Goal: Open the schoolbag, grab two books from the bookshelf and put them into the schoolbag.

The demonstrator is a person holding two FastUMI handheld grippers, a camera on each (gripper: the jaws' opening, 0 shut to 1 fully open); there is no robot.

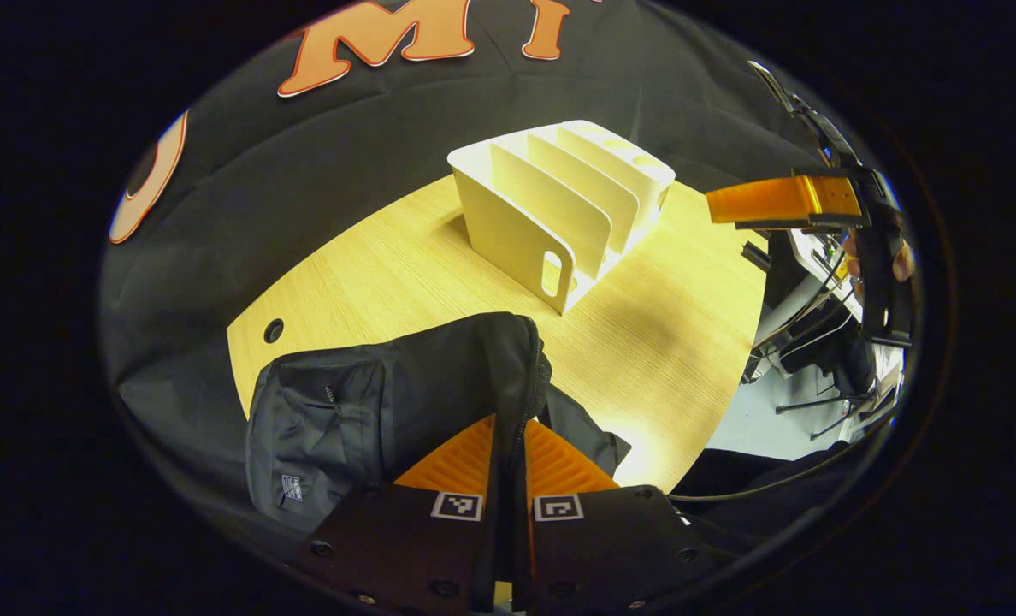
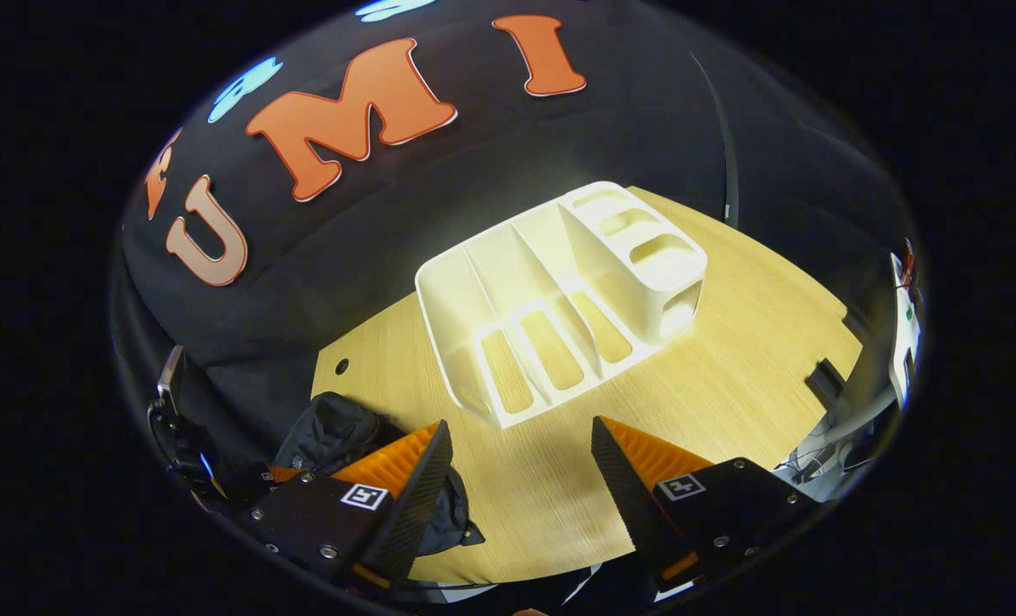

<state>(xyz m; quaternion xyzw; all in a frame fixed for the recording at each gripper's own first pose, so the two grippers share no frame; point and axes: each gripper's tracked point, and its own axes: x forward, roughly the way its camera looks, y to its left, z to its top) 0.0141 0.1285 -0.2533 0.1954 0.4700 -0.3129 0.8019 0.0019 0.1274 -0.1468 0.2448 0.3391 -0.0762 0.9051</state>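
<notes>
The black schoolbag [image 1: 371,411] lies on the near left of the wooden table [image 1: 662,342]. My left gripper [image 1: 512,421] is shut on a raised fold of the bag's zippered edge, which runs up between its fingers. The white bookshelf [image 1: 559,205] stands behind the bag with its slots empty. My right gripper [image 1: 764,201] hovers high at the right, off to the shelf's side, held by a hand. In the right gripper view, the right gripper [image 2: 521,423] is open above bare table, with the bookshelf [image 2: 559,299] ahead and the schoolbag [image 2: 328,432] at lower left.
The table has a small round hole [image 1: 274,329] near its left back corner. Its right edge [image 1: 752,316] drops to a floor with chair legs and cables [image 1: 824,376]. Black cloth walls stand close behind the shelf.
</notes>
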